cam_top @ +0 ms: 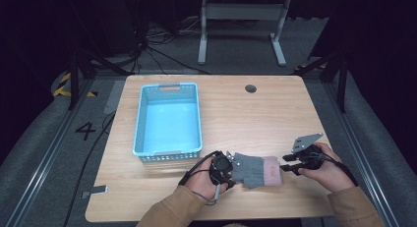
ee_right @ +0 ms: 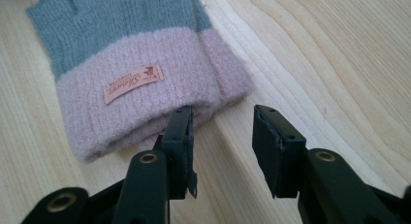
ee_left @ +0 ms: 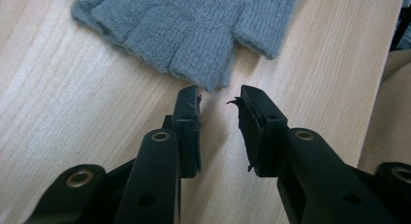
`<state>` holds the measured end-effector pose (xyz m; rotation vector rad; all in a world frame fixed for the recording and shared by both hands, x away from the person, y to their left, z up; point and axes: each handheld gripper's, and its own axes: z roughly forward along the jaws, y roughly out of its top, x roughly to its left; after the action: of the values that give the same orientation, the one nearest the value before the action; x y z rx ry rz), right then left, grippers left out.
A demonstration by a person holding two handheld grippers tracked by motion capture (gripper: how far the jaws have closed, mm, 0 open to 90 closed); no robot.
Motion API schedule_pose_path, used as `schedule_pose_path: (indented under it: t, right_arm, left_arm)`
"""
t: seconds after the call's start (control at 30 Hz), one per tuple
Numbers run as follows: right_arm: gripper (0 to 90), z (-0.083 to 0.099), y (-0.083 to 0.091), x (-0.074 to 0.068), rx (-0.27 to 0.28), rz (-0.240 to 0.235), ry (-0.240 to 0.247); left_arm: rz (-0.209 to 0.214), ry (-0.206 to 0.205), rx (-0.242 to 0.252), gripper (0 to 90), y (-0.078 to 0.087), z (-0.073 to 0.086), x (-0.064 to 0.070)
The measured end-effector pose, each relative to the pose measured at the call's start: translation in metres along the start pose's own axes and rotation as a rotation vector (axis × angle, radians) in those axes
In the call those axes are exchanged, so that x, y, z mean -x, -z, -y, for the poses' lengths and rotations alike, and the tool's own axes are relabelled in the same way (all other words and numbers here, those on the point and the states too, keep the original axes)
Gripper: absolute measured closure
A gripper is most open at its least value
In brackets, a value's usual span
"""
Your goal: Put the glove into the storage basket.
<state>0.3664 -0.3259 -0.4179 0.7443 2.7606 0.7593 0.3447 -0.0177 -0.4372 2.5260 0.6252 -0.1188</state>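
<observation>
- Near the front edge of the table (cam_top: 275,109), a grey glove (cam_top: 248,169) with a pink cuff (cam_top: 272,170) lies flat, well in front of the blue basket (cam_top: 168,120), which stands empty.
- Left of the glove, the left gripper (cam_top: 230,164) has its jaws spread, with the tips just short of the glove's grey finger ends (ee_left: 208,76) and nothing between them.
- Right of the glove, the right gripper (cam_top: 286,163) is also spread and holds nothing; one jaw touches the edge of the cuff, the other stands over bare wood beside it.
- My reading: this is the approach before a two-ended grasp, with the basket the likely goal.
- Next, each gripper needs to slide onto its end of the glove and close on the knit.
</observation>
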Motion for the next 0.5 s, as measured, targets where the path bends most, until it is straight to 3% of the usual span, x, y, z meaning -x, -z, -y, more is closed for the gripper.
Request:
schedule_pose_path:
  t: [0.17, 0.5]
  right_arm:
    - [64.6, -0.0014, -0.0055, 0.0002, 0.007, 0.003, 0.057]
    - [65.3, -0.0037, -0.01, -0.0015, 0.004, 0.006, 0.096]
  left_arm:
    - [-0.007, -0.003, -0.01, 70.5, -0.0051, 0.0006, -0.0008]
    - [-0.031, -0.015, 0.008, 75.9, -0.0069, -0.0011, 0.003]
